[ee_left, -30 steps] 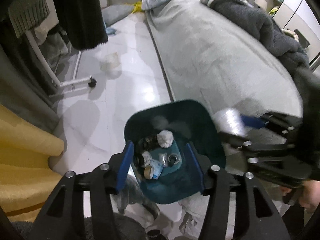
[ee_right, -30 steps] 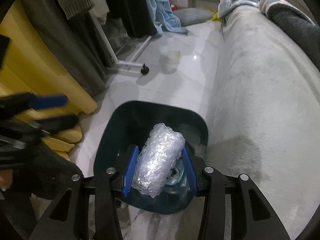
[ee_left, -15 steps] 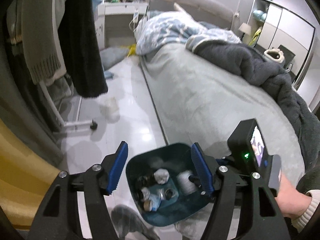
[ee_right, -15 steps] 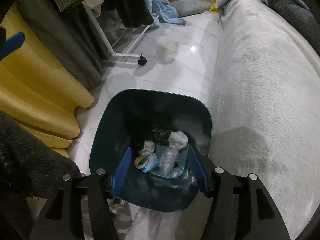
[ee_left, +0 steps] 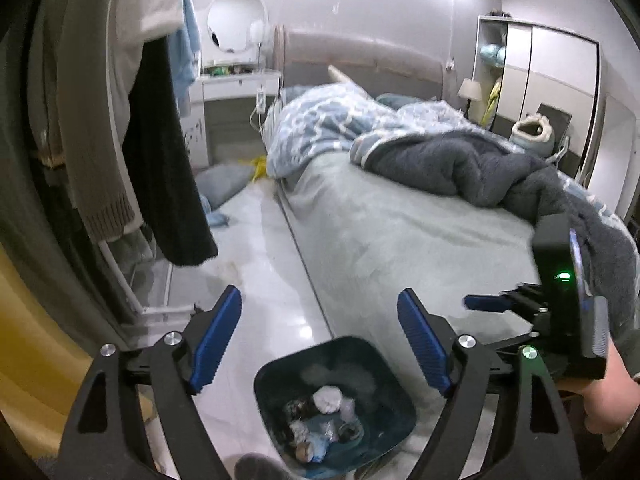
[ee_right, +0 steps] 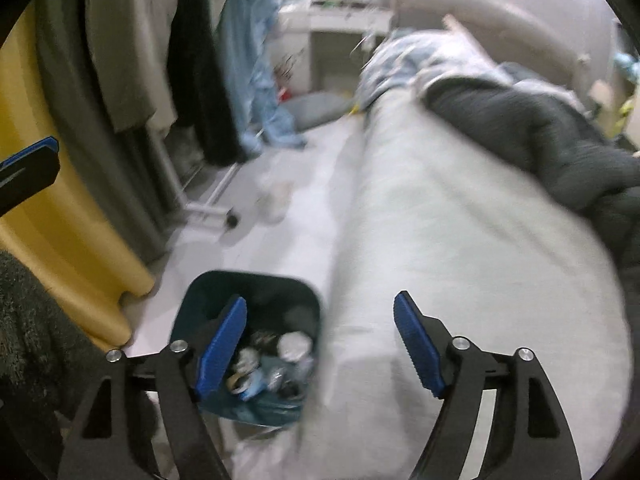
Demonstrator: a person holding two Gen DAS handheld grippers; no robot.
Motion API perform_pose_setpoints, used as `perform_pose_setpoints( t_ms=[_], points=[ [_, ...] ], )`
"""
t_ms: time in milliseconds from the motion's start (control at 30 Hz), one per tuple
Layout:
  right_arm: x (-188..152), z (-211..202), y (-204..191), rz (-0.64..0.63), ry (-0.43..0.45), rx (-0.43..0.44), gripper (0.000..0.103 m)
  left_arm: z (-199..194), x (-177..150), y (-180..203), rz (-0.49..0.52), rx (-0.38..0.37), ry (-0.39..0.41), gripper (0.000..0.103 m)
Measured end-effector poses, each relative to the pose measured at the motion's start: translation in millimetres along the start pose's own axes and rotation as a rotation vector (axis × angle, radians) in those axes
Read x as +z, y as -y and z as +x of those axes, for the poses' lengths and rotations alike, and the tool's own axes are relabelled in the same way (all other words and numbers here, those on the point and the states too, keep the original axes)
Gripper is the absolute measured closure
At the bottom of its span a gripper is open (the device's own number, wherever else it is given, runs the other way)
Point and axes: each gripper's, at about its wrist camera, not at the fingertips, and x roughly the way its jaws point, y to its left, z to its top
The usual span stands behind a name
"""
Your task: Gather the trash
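A dark teal bin (ee_left: 384,368) stands on the white floor beside the bed, holding several pieces of trash (ee_left: 326,400), among them crumpled paper and a bubble-wrap roll. It also shows in the right wrist view (ee_right: 256,284). My left gripper (ee_left: 320,340) is open and empty, raised above the bin. My right gripper (ee_right: 320,344) is open and empty, above the bin's right rim and the bed edge; it also shows in the left wrist view (ee_left: 492,304).
A grey bed (ee_left: 400,232) with a dark blanket (ee_left: 460,164) fills the right side. A clothes rack (ee_left: 132,288) with hanging garments and a yellow curtain (ee_right: 60,216) stand at left. A clear cup (ee_right: 276,200) lies on the floor.
My right gripper opened and dropped the bubble-wrap roll into the bin. Both grippers then rose and tilted up, away from the bin.
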Motion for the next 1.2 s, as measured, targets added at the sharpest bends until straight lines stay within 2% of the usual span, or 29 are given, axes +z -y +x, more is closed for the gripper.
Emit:
perform_pose_setpoints(
  t_ms=[167, 267, 533, 733, 833, 1000, 1200],
  points=[
    [-16.5, -53.0, 37.2, 0.053, 0.115, -0.105, 0.018, -14.6, 5.0, 18.3, 0.014, -0.005, 0.073, 0.011],
    [-29.9, -79.3, 52.7, 0.089, 0.169, -0.152, 0.016, -16.9, 0.5, 35.5, 0.048, -0.020, 0.068, 0.011],
    [-80.5, -129.2, 45.9, 0.165, 0.275, -0.224, 0.009, -27.1, -14.3, 71.0, 0.089, -0.041, 0.094, 0.007],
    [-122.3, -143.4, 46.5, 0.208, 0.292, -0.252, 0.007, -44.4, -25.8, 86.1, 0.103, -0.039, 0.145, 0.005],
    [-132.6, -148.4, 49.7, 0.215, 0.303, -0.261, 0.005, -49.4, -32.0, 92.8, 0.118, -0.041, 0.160, 0.005],
    [-134.3, -156.2, 53.9, 0.251, 0.344, -0.222, 0.005, -51.5, -40.2, 102.4, 0.153, -0.024, 0.177, 0.005],
    [-134.7, -161.1, 42.0, 0.206, 0.382, -0.192, 0.004, -46.9, -47.6, 102.3, 0.150, -0.004, 0.169, 0.004]
  ],
)
